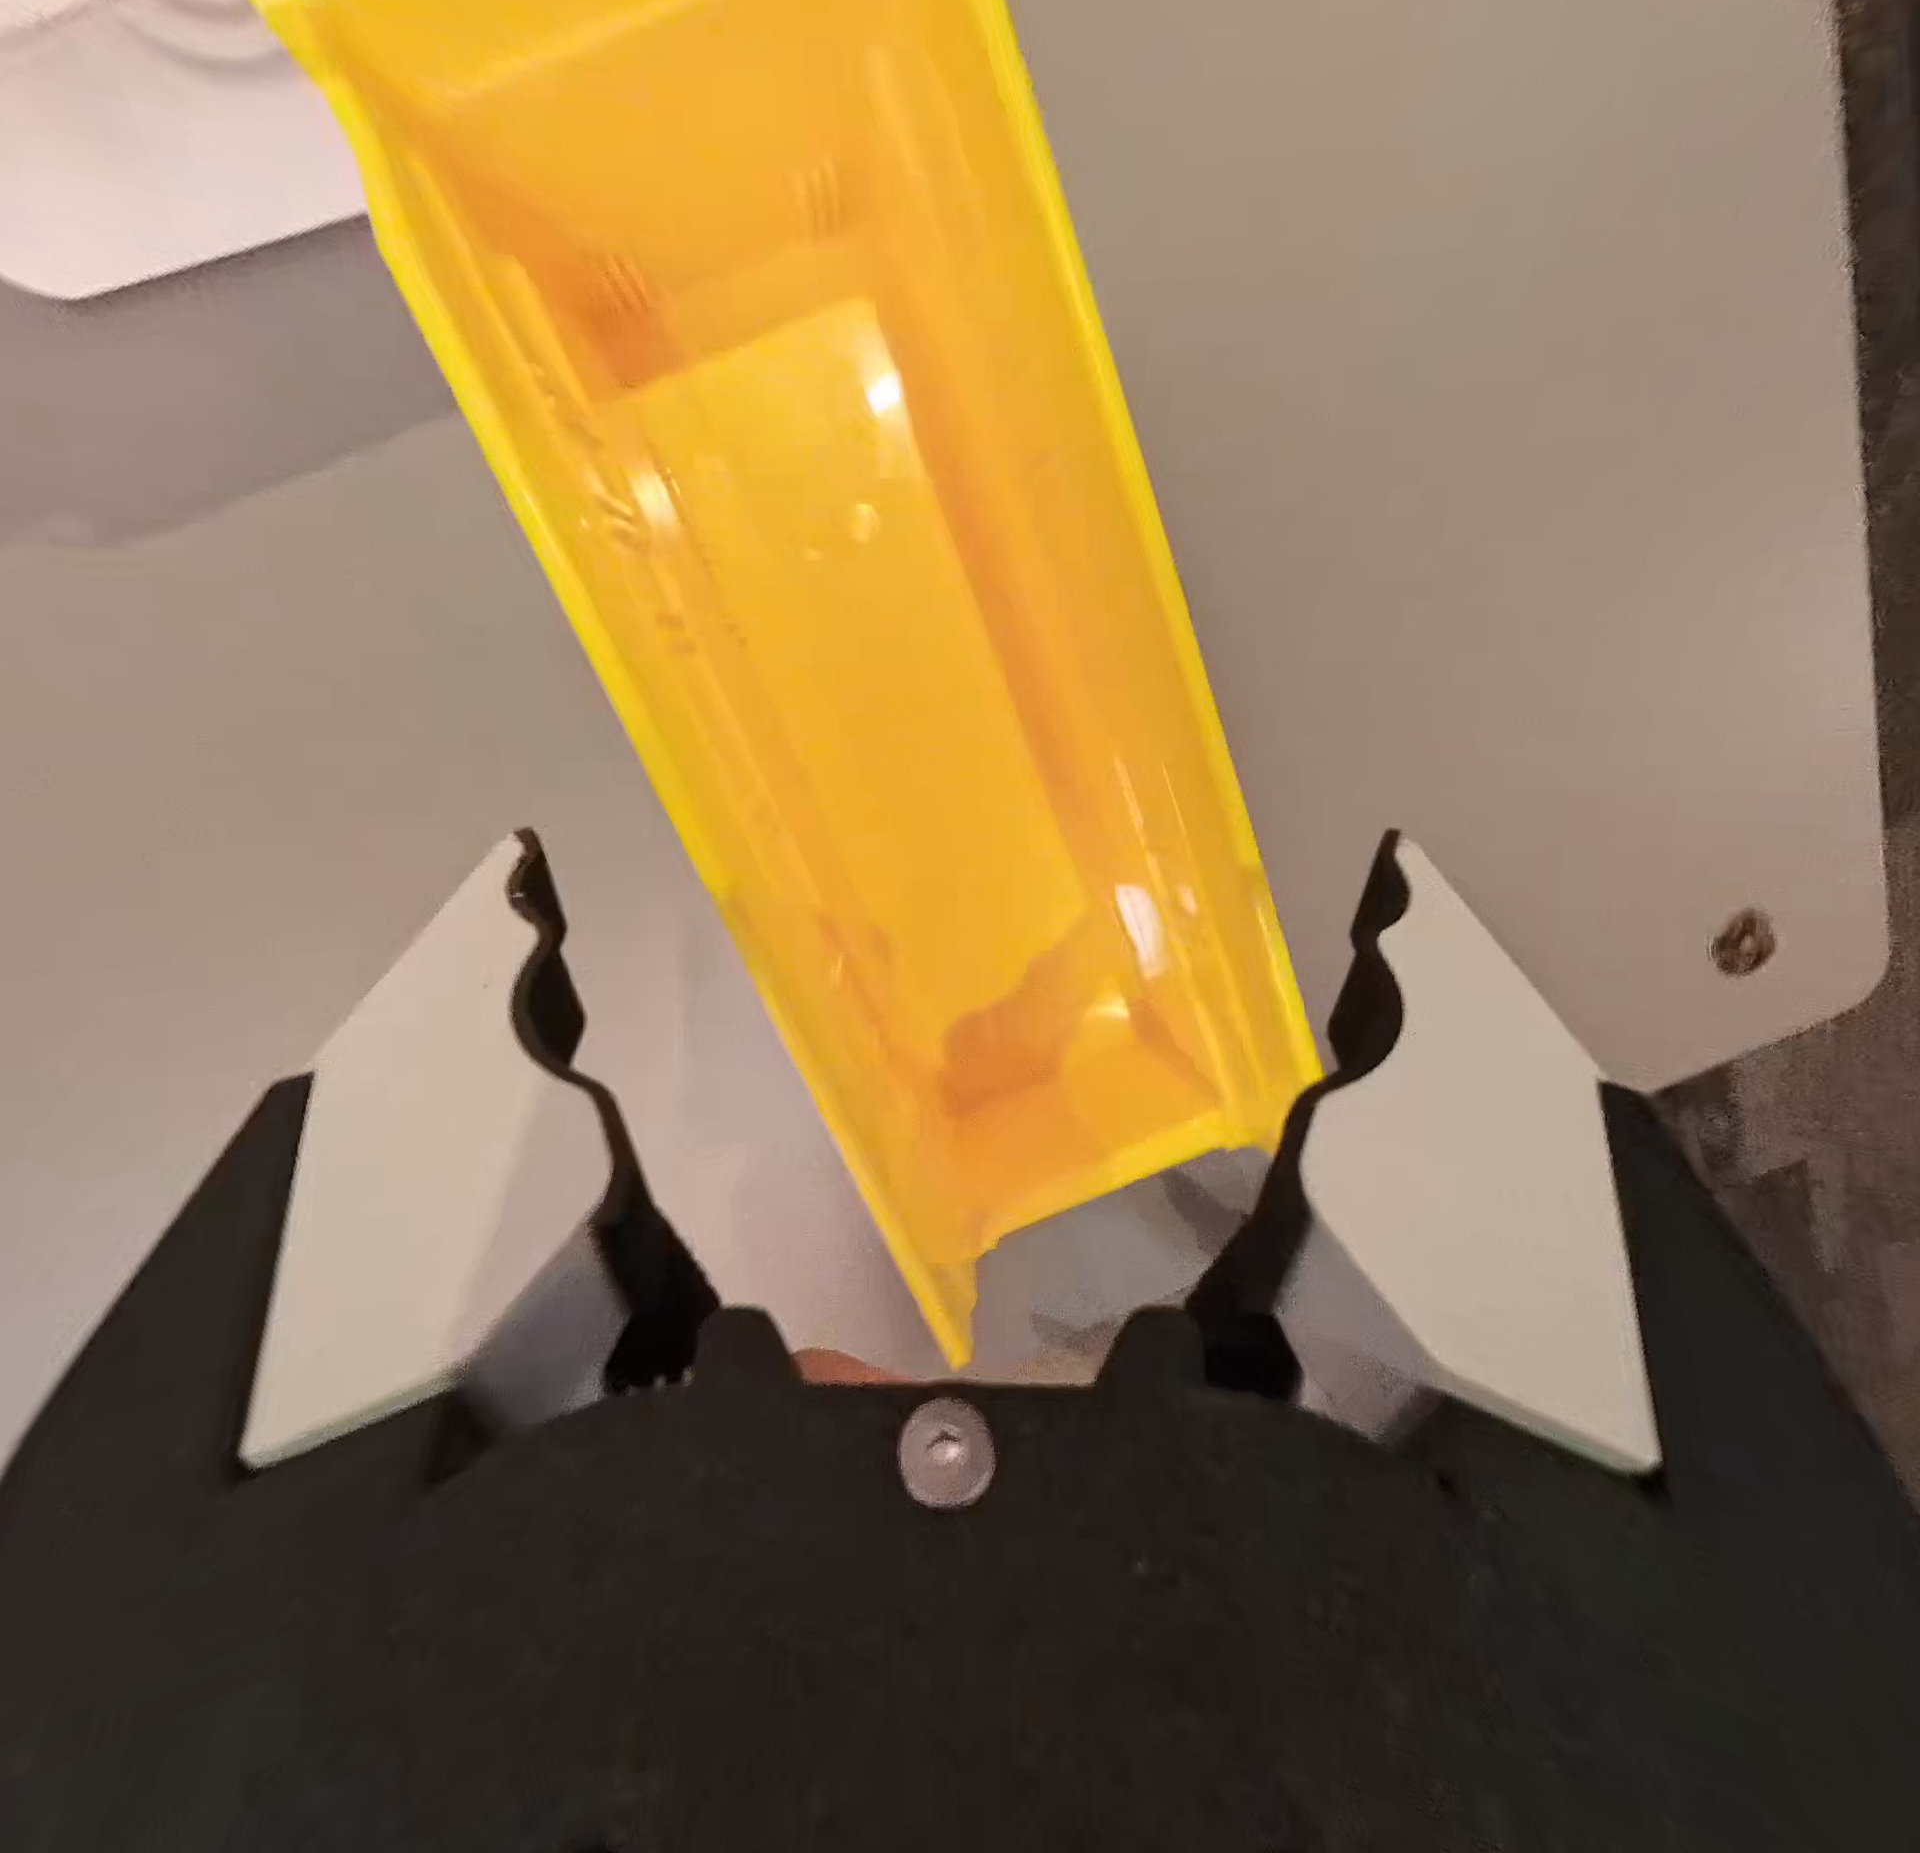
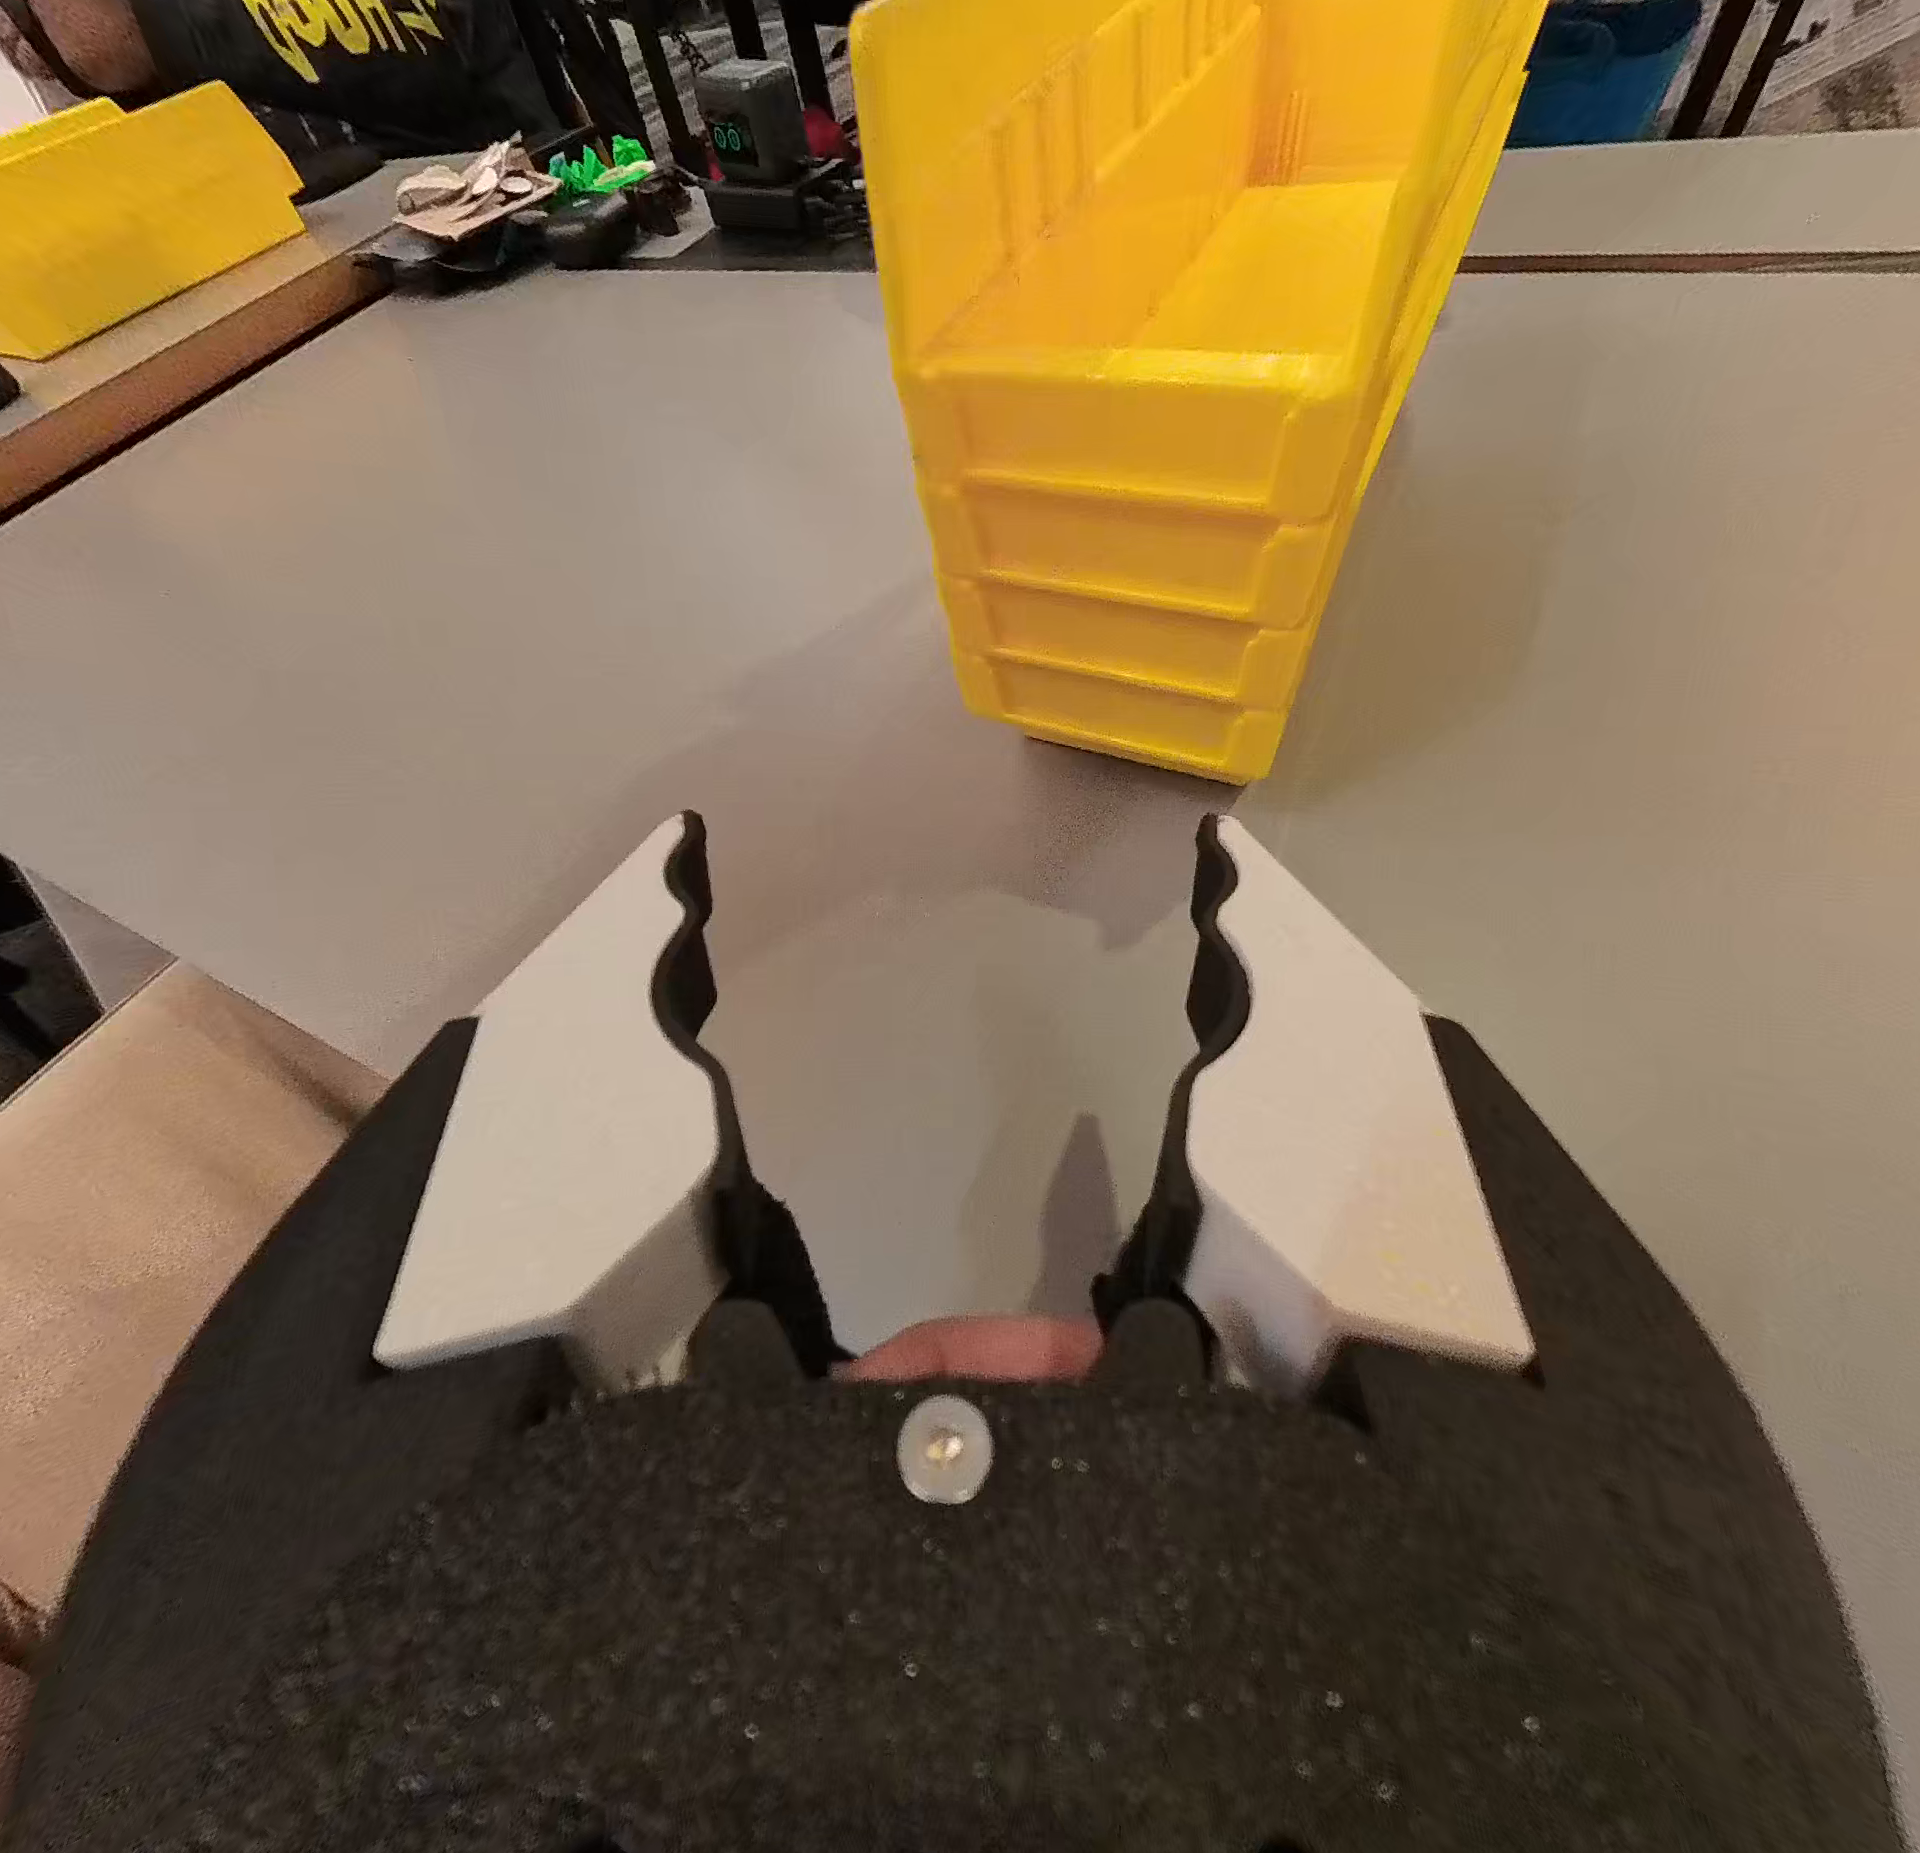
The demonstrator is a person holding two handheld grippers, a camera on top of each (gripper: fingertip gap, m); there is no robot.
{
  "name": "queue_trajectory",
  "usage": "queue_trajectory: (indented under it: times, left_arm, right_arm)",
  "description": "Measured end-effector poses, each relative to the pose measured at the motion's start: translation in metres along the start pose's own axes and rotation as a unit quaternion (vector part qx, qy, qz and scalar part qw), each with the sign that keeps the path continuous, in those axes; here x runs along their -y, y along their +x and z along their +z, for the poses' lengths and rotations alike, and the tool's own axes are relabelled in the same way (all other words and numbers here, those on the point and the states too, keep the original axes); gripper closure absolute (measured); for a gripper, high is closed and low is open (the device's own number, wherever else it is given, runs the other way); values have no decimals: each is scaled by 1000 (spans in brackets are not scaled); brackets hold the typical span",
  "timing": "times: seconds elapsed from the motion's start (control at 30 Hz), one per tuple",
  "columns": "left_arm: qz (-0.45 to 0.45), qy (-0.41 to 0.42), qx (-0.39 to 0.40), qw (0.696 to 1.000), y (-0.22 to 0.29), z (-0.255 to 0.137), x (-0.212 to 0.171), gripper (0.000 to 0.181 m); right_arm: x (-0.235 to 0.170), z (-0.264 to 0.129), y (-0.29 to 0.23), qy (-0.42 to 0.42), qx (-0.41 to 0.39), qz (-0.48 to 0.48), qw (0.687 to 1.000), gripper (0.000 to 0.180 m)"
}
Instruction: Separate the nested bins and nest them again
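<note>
In the right wrist view a stack of several nested yellow bins (image 2: 1122,515) stands on the grey table (image 2: 468,577), its short front end towards me. My right gripper (image 2: 948,821) is open and empty, a short way in front of the stack and a little to its left. In the left wrist view I look down into a long yellow bin (image 1: 831,556) on the grey table (image 1: 1455,453). My left gripper (image 1: 956,837) is open wide, with the bin's near end between the jaws. The bin's corner is against the right finger (image 1: 1455,1107). I cannot tell whether this bin belongs to the stack.
The table's rounded corner with a screw (image 1: 1745,939) and dark floor (image 1: 1881,453) lie to the right. A white object (image 1: 156,141) is at the far left. Another yellow bin (image 2: 135,214) sits on a side table, with clutter (image 2: 582,193) and a person's dark top (image 2: 343,27) behind.
</note>
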State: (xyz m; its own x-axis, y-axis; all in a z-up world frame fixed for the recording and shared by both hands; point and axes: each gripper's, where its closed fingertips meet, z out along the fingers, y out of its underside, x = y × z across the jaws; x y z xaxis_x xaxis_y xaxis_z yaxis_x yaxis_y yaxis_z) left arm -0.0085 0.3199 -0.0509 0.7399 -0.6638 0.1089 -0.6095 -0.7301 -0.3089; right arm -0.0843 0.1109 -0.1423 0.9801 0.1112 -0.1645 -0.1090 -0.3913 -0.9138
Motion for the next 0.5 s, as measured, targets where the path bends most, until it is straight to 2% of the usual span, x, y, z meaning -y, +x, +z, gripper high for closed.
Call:
queue_trajectory:
  times: [0.07,0.13,0.2,0.33,0.5]
  left_arm:
    - [-32,-30,3,999,2,14,9,28]
    - [-49,-56,16,997,3,26,11,30]
    - [-53,-71,64,994,-9,32,10,60]
    - [-56,-86,62,993,-11,31,11,65]
    - [-58,-94,69,991,-9,27,13,86]
  right_arm:
    - [0,2,3,-2,1,0,1000,87]
    - [1,3,6,-1,2,4,1000,87]
    - [4,4,10,2,4,14,1000,87]
    - [8,6,13,6,20,52,998,88]
    - [11,9,10,6,41,91,995,89]
